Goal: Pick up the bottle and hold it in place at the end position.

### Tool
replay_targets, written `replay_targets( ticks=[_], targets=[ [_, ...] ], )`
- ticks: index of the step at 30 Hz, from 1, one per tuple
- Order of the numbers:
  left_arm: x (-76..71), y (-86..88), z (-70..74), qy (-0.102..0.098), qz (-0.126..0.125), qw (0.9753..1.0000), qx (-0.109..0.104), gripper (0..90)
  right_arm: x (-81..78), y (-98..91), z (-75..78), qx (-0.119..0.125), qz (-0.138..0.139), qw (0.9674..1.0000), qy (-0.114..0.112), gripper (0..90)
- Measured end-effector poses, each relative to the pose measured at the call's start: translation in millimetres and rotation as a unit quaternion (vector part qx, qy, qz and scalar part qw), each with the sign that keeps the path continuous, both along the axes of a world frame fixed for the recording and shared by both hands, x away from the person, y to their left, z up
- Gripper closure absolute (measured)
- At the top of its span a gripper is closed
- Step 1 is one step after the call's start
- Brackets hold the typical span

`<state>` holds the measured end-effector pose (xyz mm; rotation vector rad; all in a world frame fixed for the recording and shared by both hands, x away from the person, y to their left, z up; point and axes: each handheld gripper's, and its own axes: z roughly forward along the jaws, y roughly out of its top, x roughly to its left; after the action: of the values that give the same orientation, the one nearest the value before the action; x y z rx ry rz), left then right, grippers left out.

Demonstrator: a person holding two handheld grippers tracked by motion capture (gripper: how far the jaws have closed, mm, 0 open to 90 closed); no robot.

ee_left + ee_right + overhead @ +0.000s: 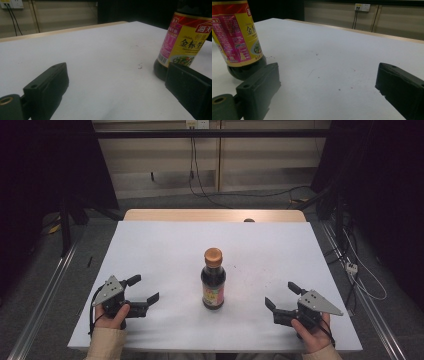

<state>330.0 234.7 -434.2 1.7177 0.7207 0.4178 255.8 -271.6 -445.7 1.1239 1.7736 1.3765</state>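
1. The left gripper (pixel 145 289) rests near the table's (pixel 165 245) front left corner, jaws spread wide with nothing between them. Swinging in low, it could clip the bottle's base and shove it sideways.
2. The soy sauce bottle (pixel 213 280) stands upright at the table's middle, between both grippers and well apart from each. Tall and narrow, it looks easy to topple; a one-sided push may tip it.
3. The right gripper (pixel 281 293) sits near the front right, jaws equally wide and empty. Closing on the glossy label off-centre risks a slip.
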Motion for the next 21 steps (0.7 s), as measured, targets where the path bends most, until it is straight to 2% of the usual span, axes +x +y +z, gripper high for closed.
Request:
replay_targets(
  ticks=[9, 16, 18, 21],
  targets=[
    [1.6, -5.1, 2.1, -0.002, -0.009, 1.0, -0.002, 4.8, 0.3, 0.7, 0.1, -0.002, 0.001, 1.0, 0.0, 5.0],
    [3.5, -16.4, 7.7, -0.008, -0.027, 0.9995, -0.015, 4.2, 0.8, 0.9, 0.2, -0.002, 0.003, 1.0, 0.0, 4.9],
    [3.3, -20.0, 10.8, -0.018, -0.029, 0.9992, -0.019, 4.2, 0.9, 1.0, 0.3, -0.002, 0.003, 1.0, -0.001, 4.9],
    [2.2, -26.9, 16.7, -0.02, -0.036, 0.9987, -0.029, 4.2, 0.9, 0.9, 0.3, -0.002, 0.004, 1.0, -0.001, 4.9]
  ],
)
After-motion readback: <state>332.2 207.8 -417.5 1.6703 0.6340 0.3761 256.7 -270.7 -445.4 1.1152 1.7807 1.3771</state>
